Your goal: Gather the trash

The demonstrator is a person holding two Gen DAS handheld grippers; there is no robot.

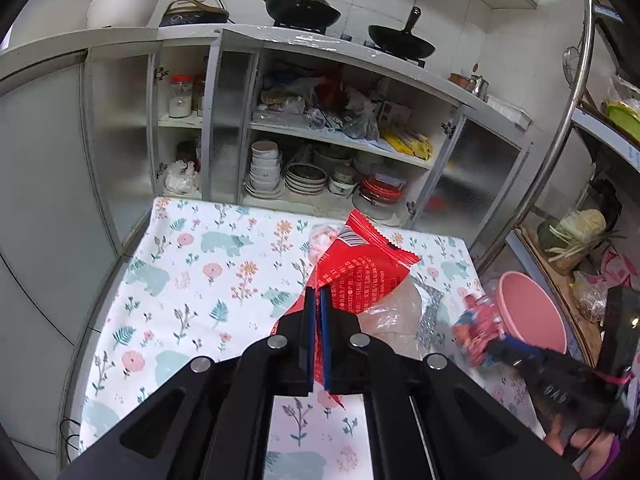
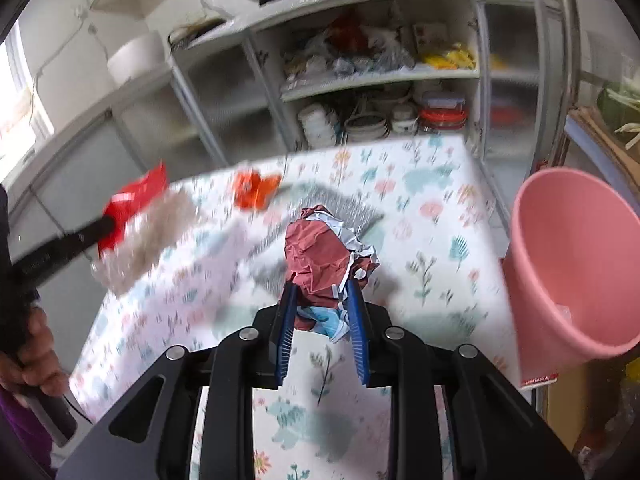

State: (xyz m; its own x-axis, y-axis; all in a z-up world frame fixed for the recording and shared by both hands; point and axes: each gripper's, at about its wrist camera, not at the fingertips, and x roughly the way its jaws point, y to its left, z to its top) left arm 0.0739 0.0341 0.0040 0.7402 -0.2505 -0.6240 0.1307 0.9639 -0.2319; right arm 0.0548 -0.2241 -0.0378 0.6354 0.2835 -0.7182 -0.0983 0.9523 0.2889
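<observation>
Left claw [image 1: 318,300] tilted down, gripping red wrapper [image 1: 360,264]

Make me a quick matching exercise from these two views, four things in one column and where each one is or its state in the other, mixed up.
1. red snack bag
2. crumpled wrapper
3. pink bucket
4. woks

A. beside the table's right edge
B. pinched in the left gripper
C. on the stove, behind the table
D. clamped in the right gripper

Pairs: 1-B, 2-D, 3-A, 4-C
</observation>
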